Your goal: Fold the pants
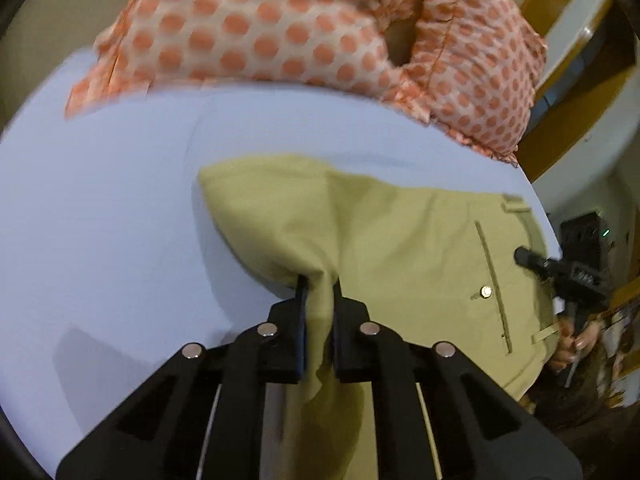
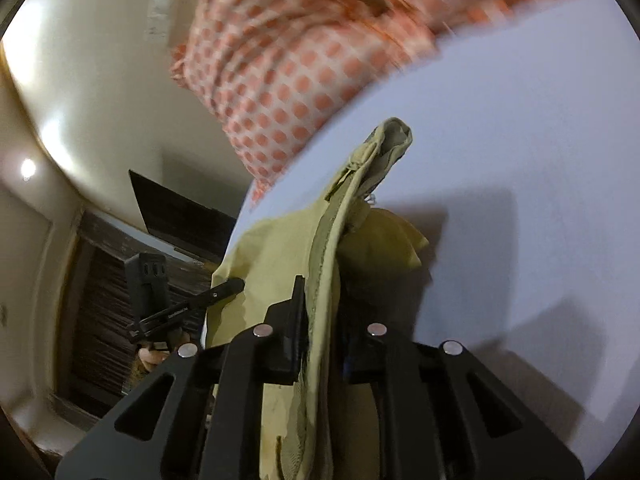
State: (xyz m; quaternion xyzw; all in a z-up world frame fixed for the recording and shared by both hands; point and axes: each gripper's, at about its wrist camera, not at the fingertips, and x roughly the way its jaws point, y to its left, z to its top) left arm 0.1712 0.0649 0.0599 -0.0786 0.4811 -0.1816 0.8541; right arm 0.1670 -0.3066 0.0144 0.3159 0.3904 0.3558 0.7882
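Olive-green pants (image 1: 408,240) lie on a pale blue sheet (image 1: 120,208), back pocket and button facing up. My left gripper (image 1: 319,284) is shut on a bunched fold of the pants and lifts it off the sheet. The right gripper (image 1: 528,260) shows at the pants' right edge in the left wrist view. In the right wrist view my right gripper (image 2: 320,284) is shut on the pants' waistband (image 2: 332,232), which stands up between its fingers. The left gripper (image 2: 228,286) touches the pants' left edge there.
An orange polka-dot pillow (image 1: 304,28) lies at the far edge of the bed, also in the right wrist view (image 2: 288,64). A dark screen (image 2: 176,212) and wooden furniture stand beyond the bed's left side. Cream walls surround.
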